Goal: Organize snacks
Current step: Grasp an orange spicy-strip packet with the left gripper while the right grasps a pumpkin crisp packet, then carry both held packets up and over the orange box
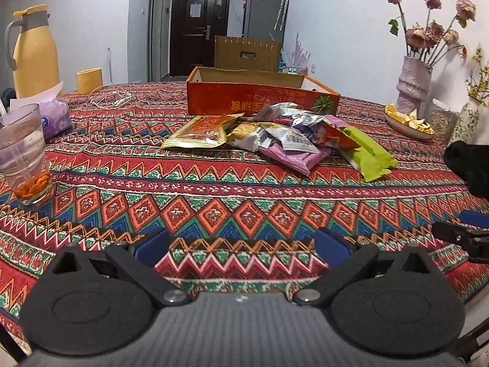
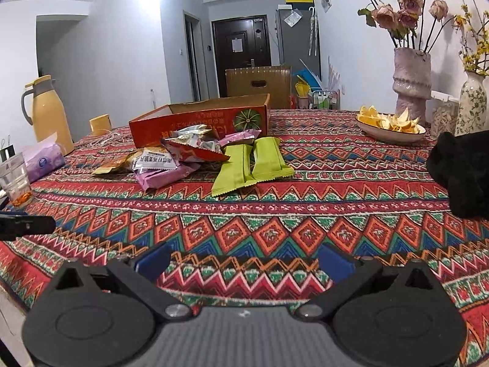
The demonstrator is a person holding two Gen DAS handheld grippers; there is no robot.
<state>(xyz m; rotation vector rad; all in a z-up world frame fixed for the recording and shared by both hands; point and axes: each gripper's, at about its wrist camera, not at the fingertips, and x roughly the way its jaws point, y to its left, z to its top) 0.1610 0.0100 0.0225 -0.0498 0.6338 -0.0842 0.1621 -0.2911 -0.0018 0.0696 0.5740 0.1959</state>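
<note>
Partly buried, the snack packets overlap in a heap just in front of the red box, labels mostly unreadable. Both left gripper and right gripper sit wide open, empty, well short of the box.

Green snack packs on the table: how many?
2, side by side at the right end of the snack pile, before the orange box: left one, right one. More may be hidden under the pile.
</note>
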